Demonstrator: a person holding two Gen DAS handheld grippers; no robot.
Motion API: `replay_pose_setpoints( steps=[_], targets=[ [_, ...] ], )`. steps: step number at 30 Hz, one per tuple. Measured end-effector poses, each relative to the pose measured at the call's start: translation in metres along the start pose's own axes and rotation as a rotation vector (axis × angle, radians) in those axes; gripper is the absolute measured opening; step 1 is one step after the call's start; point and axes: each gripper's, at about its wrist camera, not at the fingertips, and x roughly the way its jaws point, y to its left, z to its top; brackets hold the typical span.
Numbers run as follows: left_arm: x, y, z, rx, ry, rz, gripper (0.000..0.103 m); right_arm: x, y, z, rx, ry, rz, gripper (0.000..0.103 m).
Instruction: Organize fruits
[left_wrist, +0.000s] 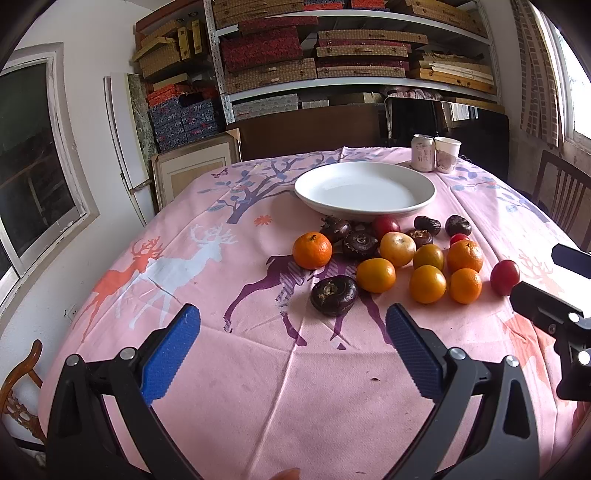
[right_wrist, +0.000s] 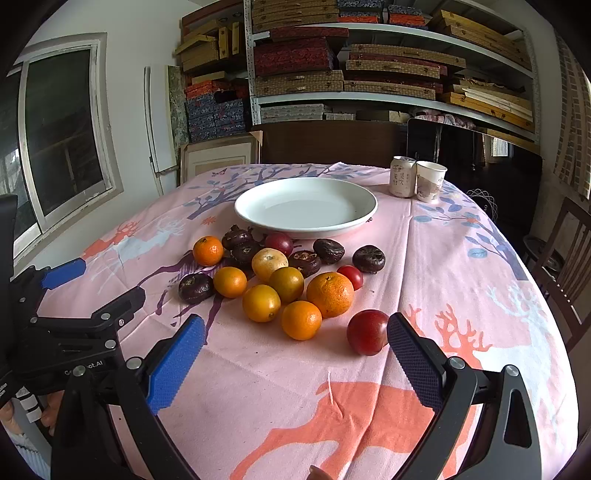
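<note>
A white plate (left_wrist: 421, 186) (right_wrist: 364, 206) stands empty at the table's far middle. In front of it lies a loose cluster of fruit: several oranges (left_wrist: 312, 250) (right_wrist: 330, 294), several dark brown water chestnuts (left_wrist: 334, 295) (right_wrist: 195, 288) and red tomatoes (left_wrist: 505, 277) (right_wrist: 368, 332). My left gripper (left_wrist: 293, 345) is open and empty, just short of the nearest chestnut. My right gripper (right_wrist: 295, 354) is open and empty, with the nearest red tomato beside its right finger (right_wrist: 413, 362).
A drink can (left_wrist: 423, 152) (right_wrist: 402, 176) and a paper cup (left_wrist: 447, 154) (right_wrist: 429, 181) stand at the far right behind the plate. The pink deer-print cloth (left_wrist: 258, 387) covers the table. Wooden chairs (right_wrist: 569, 254) stand at the right; shelves of boxes are behind.
</note>
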Motion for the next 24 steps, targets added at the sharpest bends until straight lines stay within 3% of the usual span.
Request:
replay_pose_setpoints(
  steps=[5, 10, 18, 24],
  targets=[
    [0.006, -0.001, -0.006, 0.004, 0.021, -0.007, 0.099, 0.007, -0.002, -0.001, -0.008, 0.026, 0.009, 0.099],
    [0.023, -0.009, -0.006, 0.049, 0.101, -0.077, 0.099, 0.032, -0.015, -0.004, -0.014, 0.185, 0.110, 0.099],
    [0.044, -0.014, -0.007, 0.094, 0.176, -0.083, 0.099, 0.050, -0.045, -0.011, -0.010, 0.285, 0.062, 0.099],
    [0.064, -0.022, 0.006, 0.131, 0.240, -0.155, 0.099, 0.062, -0.057, -0.005, -0.019, 0.263, 0.042, 0.098]
  ],
)
